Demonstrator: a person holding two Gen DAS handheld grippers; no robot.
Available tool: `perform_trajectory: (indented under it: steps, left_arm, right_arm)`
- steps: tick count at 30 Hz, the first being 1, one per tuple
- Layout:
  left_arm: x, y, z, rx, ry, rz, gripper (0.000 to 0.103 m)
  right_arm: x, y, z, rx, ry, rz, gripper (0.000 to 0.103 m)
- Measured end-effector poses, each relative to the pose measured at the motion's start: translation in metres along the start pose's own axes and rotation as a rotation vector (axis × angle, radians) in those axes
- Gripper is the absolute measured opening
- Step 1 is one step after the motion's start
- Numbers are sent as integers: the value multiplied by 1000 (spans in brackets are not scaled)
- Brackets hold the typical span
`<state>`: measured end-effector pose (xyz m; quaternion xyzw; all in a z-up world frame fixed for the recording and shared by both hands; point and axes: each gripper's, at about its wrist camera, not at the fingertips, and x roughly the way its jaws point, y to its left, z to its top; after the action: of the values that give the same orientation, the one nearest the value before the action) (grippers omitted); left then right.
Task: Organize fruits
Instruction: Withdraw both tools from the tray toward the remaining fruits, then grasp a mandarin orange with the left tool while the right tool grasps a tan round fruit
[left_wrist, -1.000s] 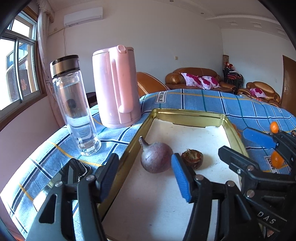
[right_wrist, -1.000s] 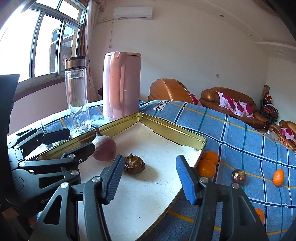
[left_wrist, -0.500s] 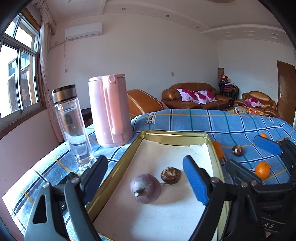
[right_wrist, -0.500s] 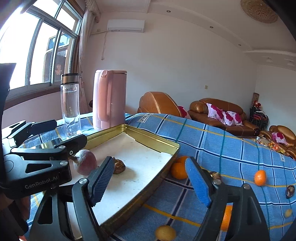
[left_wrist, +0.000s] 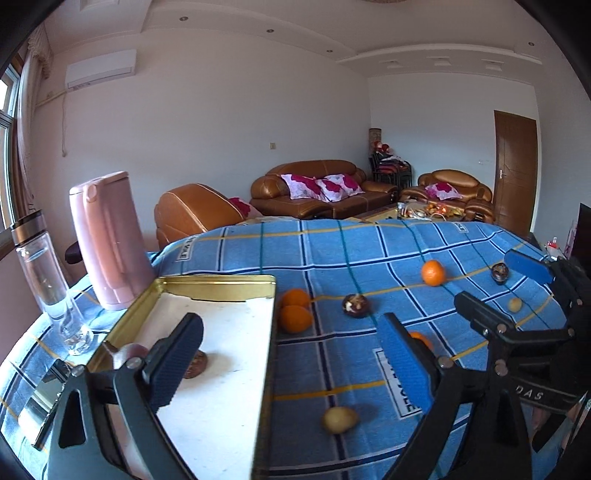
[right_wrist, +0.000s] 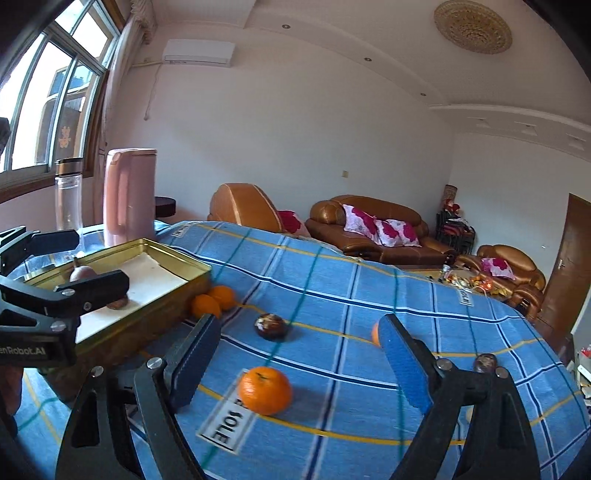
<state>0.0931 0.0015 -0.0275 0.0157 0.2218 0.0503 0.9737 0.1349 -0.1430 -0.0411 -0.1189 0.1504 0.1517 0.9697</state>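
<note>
Between drops: both your tongs were empty and turned toward the loose fruit.

Left tongs (left_wrist: 291, 363) and right tongs (right_wrist: 299, 363) were opening wide; two fruits already lay in the gold tray (left_wrist: 271, 332) on the counter. Next looked like the orange (right_wrist: 264, 384) nearest your right tongs: lower, straddle, close gently.

we see a blue tablecloth (left_wrist: 369, 258) checked with white, navy and yellow lines, a gold-rimmed tray (left_wrist: 221, 282) with a white floor, orange mandarins (right_wrist: 264, 384), a pink kettle (left_wrist: 109, 240), and brown sofas (left_wrist: 317, 188) with magenta-flowered cushions.
</note>
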Motion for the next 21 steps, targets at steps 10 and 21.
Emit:
perform_trajectory:
  steps: [10,21]
  left_arm:
    - [32,-47,-6,44,80,-54,97]
    - [80,-93,-13,99,263,-159,88]
  right_arm:
    - [14,-100,-27,128,101,-195,88]
    - [35,-181,-65,383,294,-220,88]
